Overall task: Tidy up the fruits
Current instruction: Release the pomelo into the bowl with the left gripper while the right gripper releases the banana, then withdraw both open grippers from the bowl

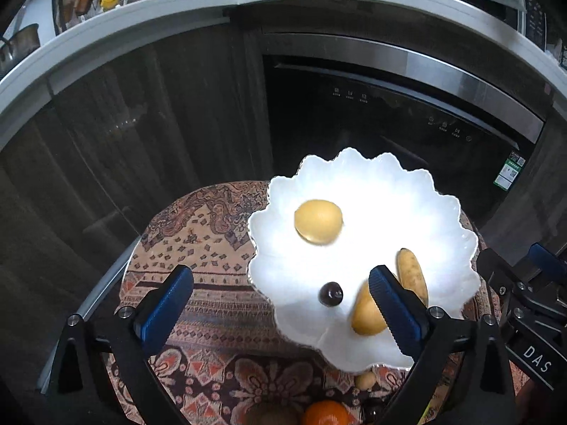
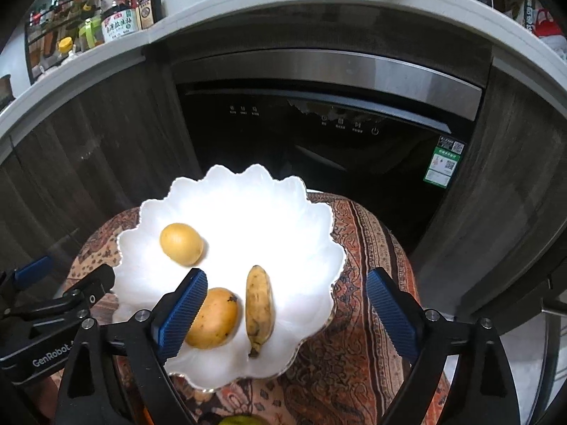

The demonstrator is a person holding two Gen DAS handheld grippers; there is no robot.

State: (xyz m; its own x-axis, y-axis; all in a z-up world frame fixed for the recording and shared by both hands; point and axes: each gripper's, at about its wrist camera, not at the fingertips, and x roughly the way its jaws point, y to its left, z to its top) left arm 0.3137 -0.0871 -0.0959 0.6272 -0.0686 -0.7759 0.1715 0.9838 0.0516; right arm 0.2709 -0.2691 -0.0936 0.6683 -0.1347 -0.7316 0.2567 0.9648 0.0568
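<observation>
A white scalloped plate (image 1: 372,191) (image 2: 248,205) rests on a small table under a patterned cloth (image 1: 198,233) (image 2: 365,248). On the plate lie a round yellow fruit (image 1: 319,221) (image 2: 181,243), a yellow mango (image 1: 365,315) (image 2: 218,318), a small banana (image 1: 413,276) (image 2: 259,306) and a dark cherry (image 1: 330,294). My left gripper (image 1: 280,283) hangs open above the plate's near left edge, nothing between its fingers. My right gripper (image 2: 287,283) is open over the plate's right side, its left finger in front of the mango. Each gripper shows at the edge of the other's view.
Near the table's front edge lie a small pale fruit (image 1: 365,379), an orange (image 1: 325,412) and a green fruit (image 2: 242,420). Behind the table stand a black built-in appliance (image 1: 389,113) (image 2: 319,124) and dark cabinet doors. Bottles (image 2: 117,17) crowd the counter above.
</observation>
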